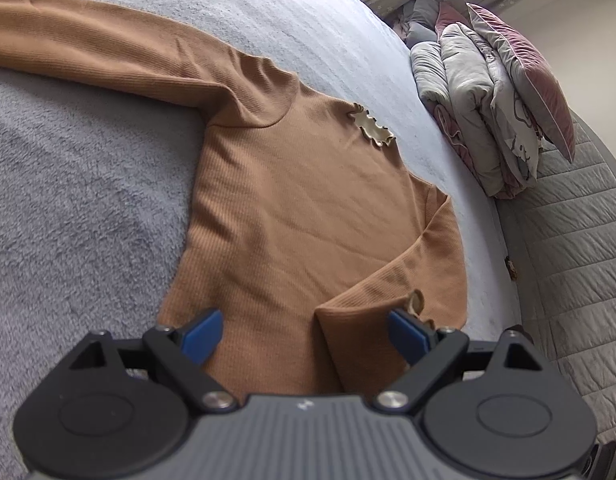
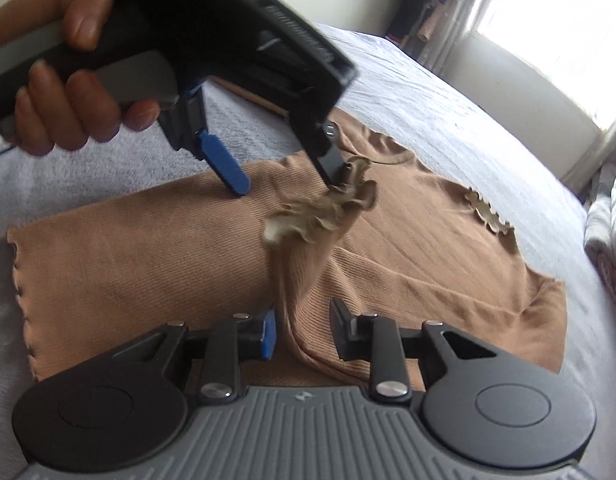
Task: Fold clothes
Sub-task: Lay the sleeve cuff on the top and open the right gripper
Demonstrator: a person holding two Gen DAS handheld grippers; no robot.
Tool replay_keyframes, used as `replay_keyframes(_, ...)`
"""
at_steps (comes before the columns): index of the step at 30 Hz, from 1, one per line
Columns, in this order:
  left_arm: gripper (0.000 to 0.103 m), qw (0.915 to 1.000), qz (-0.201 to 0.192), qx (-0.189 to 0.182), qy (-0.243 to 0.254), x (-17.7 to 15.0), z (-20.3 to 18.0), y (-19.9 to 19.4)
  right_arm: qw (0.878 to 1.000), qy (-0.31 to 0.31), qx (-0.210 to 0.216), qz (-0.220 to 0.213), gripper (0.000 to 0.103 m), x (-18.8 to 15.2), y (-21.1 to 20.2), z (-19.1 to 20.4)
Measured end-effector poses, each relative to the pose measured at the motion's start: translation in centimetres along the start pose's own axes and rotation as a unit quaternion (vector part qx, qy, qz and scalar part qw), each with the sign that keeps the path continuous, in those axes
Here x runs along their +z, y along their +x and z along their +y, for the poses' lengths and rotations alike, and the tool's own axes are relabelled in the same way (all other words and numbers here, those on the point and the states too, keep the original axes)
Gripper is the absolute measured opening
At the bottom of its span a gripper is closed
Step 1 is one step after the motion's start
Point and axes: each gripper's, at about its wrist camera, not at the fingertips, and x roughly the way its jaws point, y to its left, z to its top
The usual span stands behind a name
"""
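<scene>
A tan ribbed long-sleeved top (image 1: 291, 208) lies flat on a grey fleece bed cover (image 1: 67, 200) in the left wrist view, its body running from the hem at the near edge up to the frilled cream collar (image 1: 374, 130) at the far right, so its long axis points away and slightly right. One sleeve (image 1: 87, 52) stretches straight out to the far left, across that axis; the other sleeve (image 1: 388, 288) is folded back over the body, its cuff near the right fingertip. The left gripper (image 1: 305, 332) hangs over the hem with its blue-padded jaws spread wide and nothing between them. Folded quilts (image 1: 468, 112) and a pink pillow (image 1: 528, 80) sit stacked at the far right. In the right wrist view the same top (image 2: 147, 248) spreads left to right across the bed, hem at the left, collar (image 2: 488, 212) at the right. The right gripper (image 2: 301, 328) has its jaws partly closed around a raised fold of the folded sleeve (image 2: 295, 280), though whether both pads press the cloth cannot be told. That sleeve's frilled cuff (image 2: 328, 204) stands lifted and blurred beside the left gripper (image 2: 283, 176), held in a hand (image 2: 67, 92) at the upper left, jaws wide apart.
</scene>
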Motion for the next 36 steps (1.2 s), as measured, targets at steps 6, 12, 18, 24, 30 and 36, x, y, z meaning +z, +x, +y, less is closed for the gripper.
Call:
replay_keyframes(6,0.090,0.9999,-0.005,-0.008,-0.009,0.2,0.3,-0.4,1.000,0.025,-0.006,0.008,0.030,-0.3,-0.3,-0.5)
replay_keyframes(12,0.086,0.9996,-0.007,-0.015,-0.021,0.5,0.8,-0.8,0.999,0.034,-0.013,0.004,0.030,-0.4,-0.6,-0.3)
replay_keyframes(18,0.086,0.9996,0.005,-0.025,-0.012,0.3,0.3,-0.4,0.999,0.031,-0.012,-0.005,0.030,-0.2,0.0,0.1)
replay_keyframes(24,0.086,0.9994,0.010,-0.031,-0.009,0.3,0.2,-0.5,1.000,0.027,-0.008,-0.005,0.012,-0.1,0.6,0.3)
replay_keyframes(30,0.086,0.9984,0.028,-0.049,0.012,0.1,-0.7,-0.2,1.000,0.013,0.002,0.006,0.011,-0.4,0.5,0.5)
replay_keyframes(36,0.086,0.9982,0.041,-0.042,0.012,-0.2,-0.8,0.3,1.000,0.013,-0.010,0.014,0.013,-0.5,-0.1,0.7)
